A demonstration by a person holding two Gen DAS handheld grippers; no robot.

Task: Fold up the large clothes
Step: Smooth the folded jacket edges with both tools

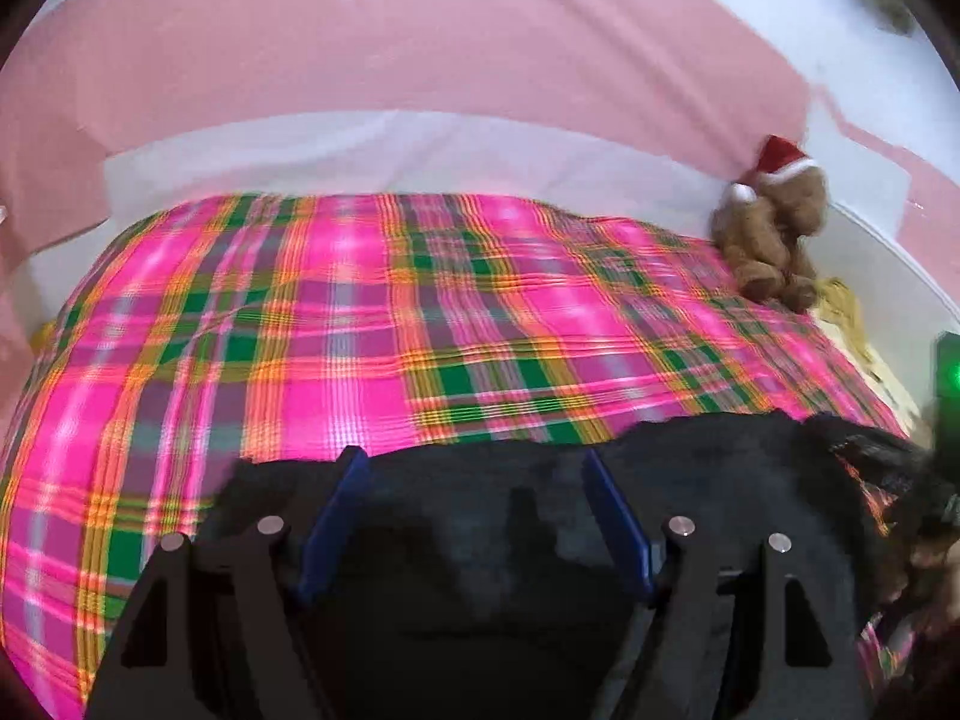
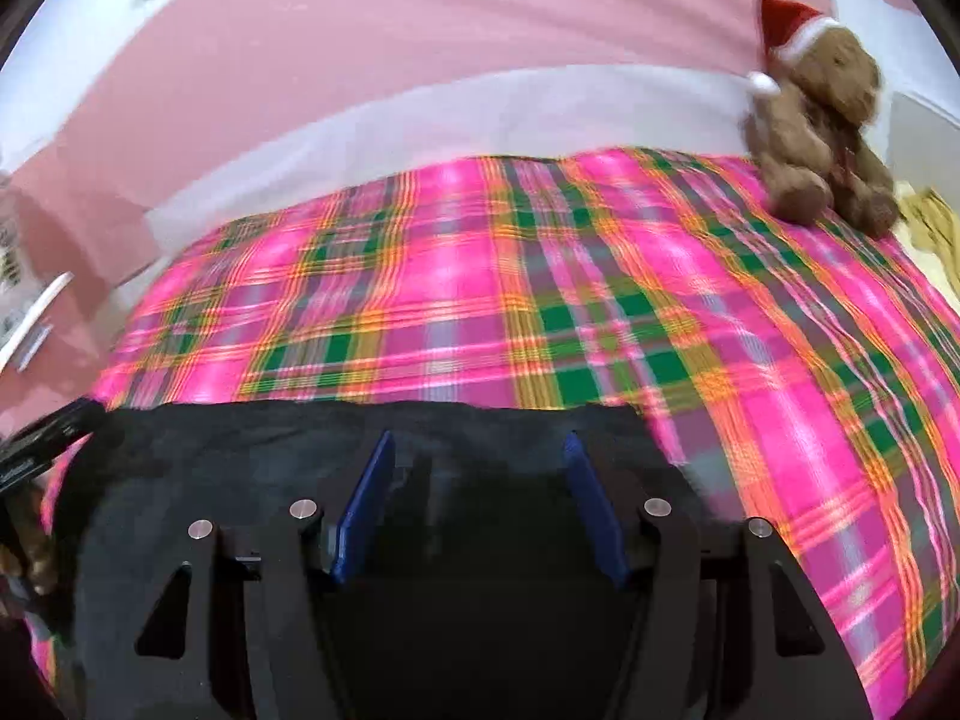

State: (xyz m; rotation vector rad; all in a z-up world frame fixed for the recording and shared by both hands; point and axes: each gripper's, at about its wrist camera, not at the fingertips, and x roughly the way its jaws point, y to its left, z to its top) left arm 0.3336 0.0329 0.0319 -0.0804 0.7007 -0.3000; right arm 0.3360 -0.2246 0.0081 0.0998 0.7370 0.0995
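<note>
A black garment (image 1: pixel 480 516) lies on a pink, green and orange plaid bedspread (image 1: pixel 360 312) at the near edge of the bed. My left gripper (image 1: pixel 474 462) is open above it, its blue fingers (image 1: pixel 336 516) wide apart and empty. In the right wrist view the same black garment (image 2: pixel 300 450) spreads under my right gripper (image 2: pixel 477 444), which is open and empty, blue fingers (image 2: pixel 366 504) apart. Its far edge lies straight across the plaid bedspread (image 2: pixel 660 312). The left gripper's body (image 2: pixel 42 438) shows at the left edge.
A brown teddy bear (image 1: pixel 774 240) with a red Santa hat sits at the far right of the bed against a pink wall (image 1: pixel 420 60); it also shows in the right wrist view (image 2: pixel 822 132). Yellowish cloth (image 1: pixel 846 312) lies beyond the bed's right side.
</note>
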